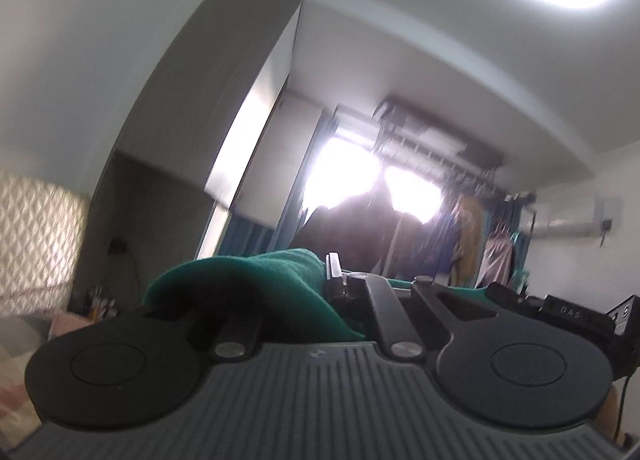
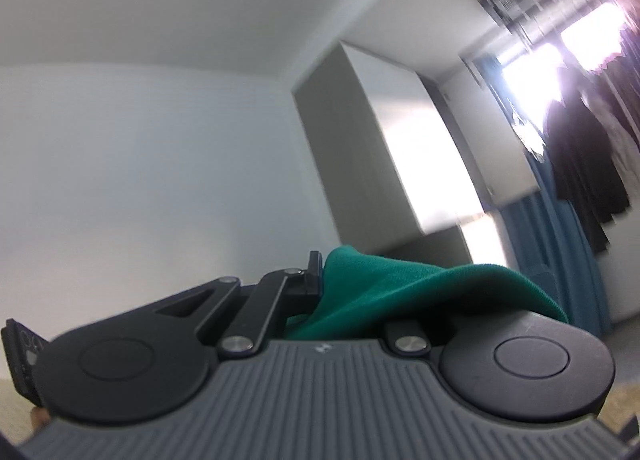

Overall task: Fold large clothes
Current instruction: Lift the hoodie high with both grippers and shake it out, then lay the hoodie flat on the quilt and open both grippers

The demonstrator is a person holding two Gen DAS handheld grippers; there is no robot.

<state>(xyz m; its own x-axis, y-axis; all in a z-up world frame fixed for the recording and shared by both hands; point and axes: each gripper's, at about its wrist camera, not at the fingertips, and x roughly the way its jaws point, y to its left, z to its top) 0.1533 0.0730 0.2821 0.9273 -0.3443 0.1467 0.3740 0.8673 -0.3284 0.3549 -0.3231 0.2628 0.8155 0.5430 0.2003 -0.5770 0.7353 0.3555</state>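
Both tools, left tool [image 1: 334, 272] and right tool [image 2: 316, 272], clamped tight on green garment [image 1: 248, 276]; soft, limp knit, best pinched at edges.

Open air ahead to white ceiling [image 2: 160, 0]; obstacles: tall grey wardrobe [image 1: 208, 100], hanging dark clothes [image 2: 588, 164] by bright window [image 1: 360, 176].

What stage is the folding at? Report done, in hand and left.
Done: both grippers have a grip on the green garment. In hand: the left gripper and right gripper are each shut on green cloth, raised and pointing at the wardrobe and ceiling. Left: no fold is visible; the folding itself looks still to do.
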